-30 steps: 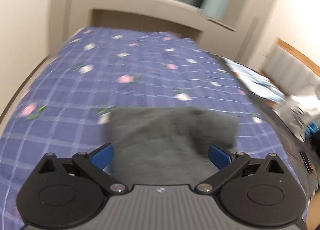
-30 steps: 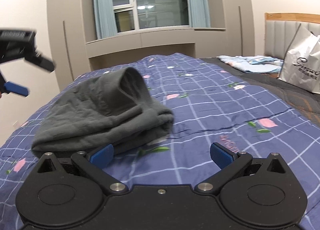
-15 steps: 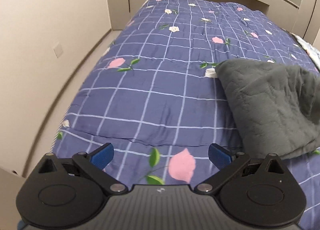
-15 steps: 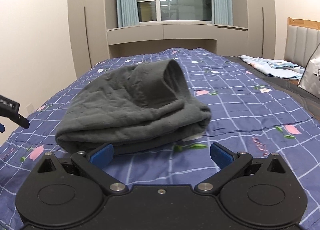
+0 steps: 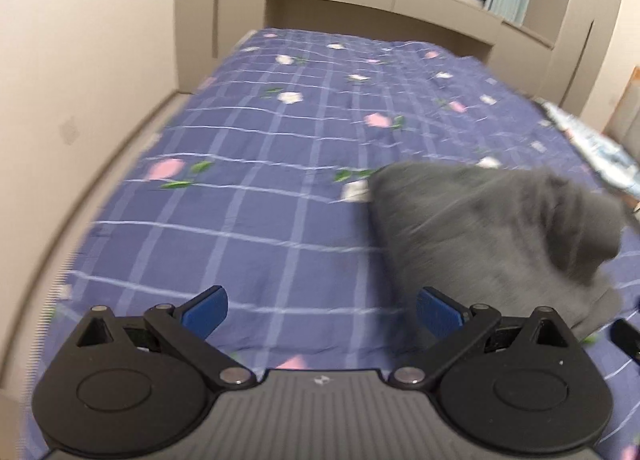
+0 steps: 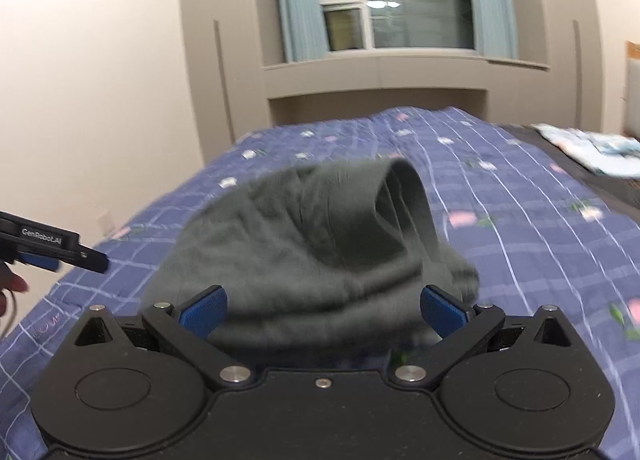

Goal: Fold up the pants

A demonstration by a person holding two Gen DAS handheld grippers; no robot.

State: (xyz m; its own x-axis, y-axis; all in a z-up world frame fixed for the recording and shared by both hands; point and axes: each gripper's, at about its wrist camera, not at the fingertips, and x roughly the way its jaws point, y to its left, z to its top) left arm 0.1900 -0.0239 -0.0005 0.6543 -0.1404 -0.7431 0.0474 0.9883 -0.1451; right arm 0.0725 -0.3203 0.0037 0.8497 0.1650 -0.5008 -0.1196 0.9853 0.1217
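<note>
The gray pants (image 6: 312,244) lie in a folded bundle on the bed (image 5: 260,219), an open cuff end lifted toward the window. The right gripper (image 6: 322,310) is spread wide before the bundle; the left gripper (image 5: 320,310) is spread wide beside it, holding nothing.

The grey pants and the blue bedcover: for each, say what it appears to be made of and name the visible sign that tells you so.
Grey pants: apparently a thick, soft knit or fleece with a matte finish; it slumps in rounded, bulky folds and shows no shine.

Blue bedcover: probably a thin woven cotton or similar, matte; it lies flat with fine creases and carries a printed pale grid with pink flowers. Motion blur hides the weave, so both are guesses.
</note>
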